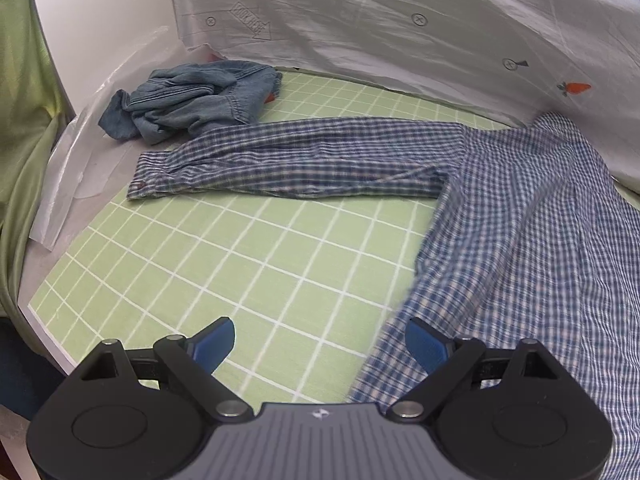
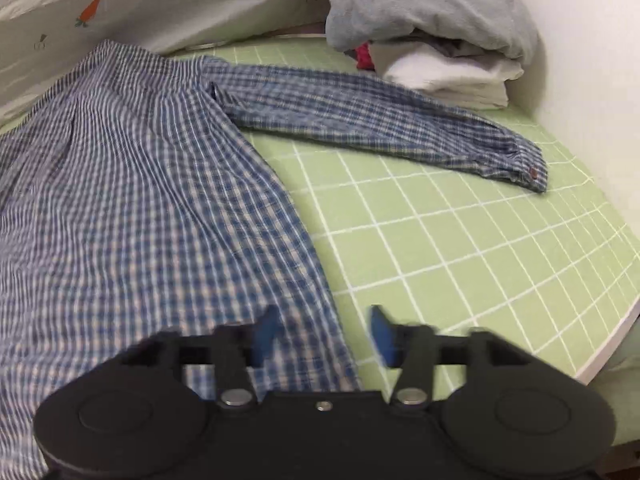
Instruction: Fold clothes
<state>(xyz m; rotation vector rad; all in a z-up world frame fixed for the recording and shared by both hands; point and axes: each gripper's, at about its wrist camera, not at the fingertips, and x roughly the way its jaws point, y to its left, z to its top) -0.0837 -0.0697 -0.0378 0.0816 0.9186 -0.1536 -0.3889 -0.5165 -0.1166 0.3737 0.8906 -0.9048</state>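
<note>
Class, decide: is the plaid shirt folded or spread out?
Spread out: the plaid shirt lies flat on the green grid mat, sleeves extended sideways.

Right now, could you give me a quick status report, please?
Left gripper open, right gripper open. Plaid shirt flat, sleeves out. Denim garment touching left sleeve.

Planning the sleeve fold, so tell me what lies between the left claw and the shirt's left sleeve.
Only bare green checked sheet lies between the open left claw and the plaid sleeve, as the left wrist view shows.
</note>
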